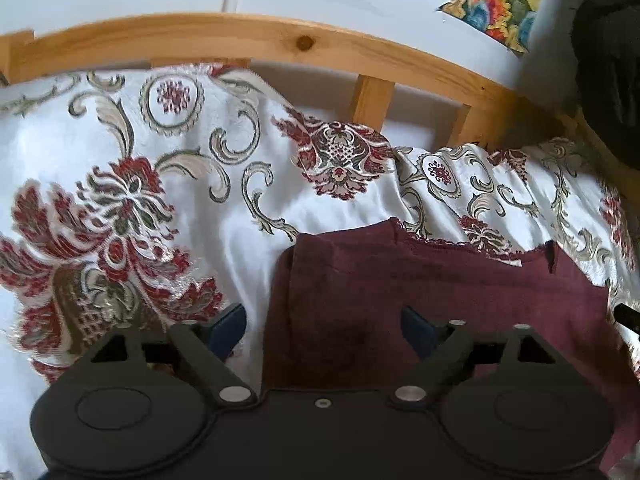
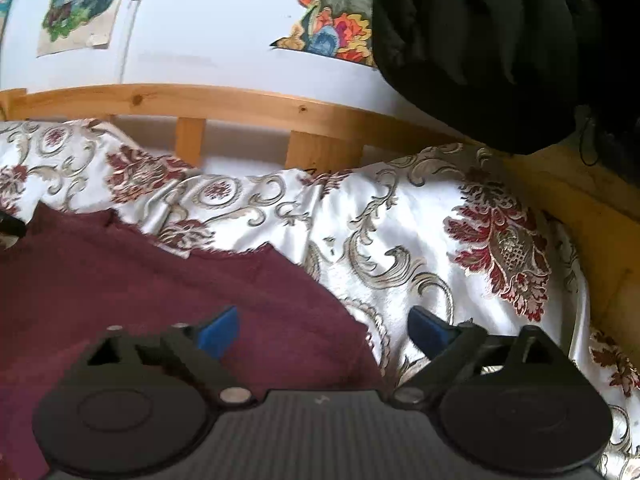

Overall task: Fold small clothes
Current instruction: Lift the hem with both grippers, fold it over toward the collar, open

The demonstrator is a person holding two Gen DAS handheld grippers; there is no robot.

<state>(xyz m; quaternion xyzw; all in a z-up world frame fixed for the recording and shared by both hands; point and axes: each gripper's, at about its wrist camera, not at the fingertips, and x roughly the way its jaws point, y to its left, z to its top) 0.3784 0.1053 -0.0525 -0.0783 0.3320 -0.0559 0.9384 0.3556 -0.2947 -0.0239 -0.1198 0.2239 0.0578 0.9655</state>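
A dark maroon garment [image 1: 440,292] lies flat on the patterned bedspread [image 1: 120,160]. Its scalloped neckline faces the headboard. My left gripper [image 1: 322,330] stands open over the garment's left edge, with one blue pad [image 1: 228,326] above the bedspread and the other above the cloth. Nothing is pinched between them. In the right wrist view the same garment [image 2: 140,280] fills the lower left. My right gripper [image 2: 324,334] is open over its right edge, with the left pad [image 2: 220,332] above the cloth and the right pad above the bedspread [image 2: 400,240].
A wooden slatted headboard [image 1: 280,40] runs across behind the bed, with a white wall above it. Colourful pictures [image 2: 76,8] hang on the wall. A bulky black fabric item [image 2: 480,48] hangs at the upper right. The other gripper's black tip [image 1: 628,316] shows at the far right edge.
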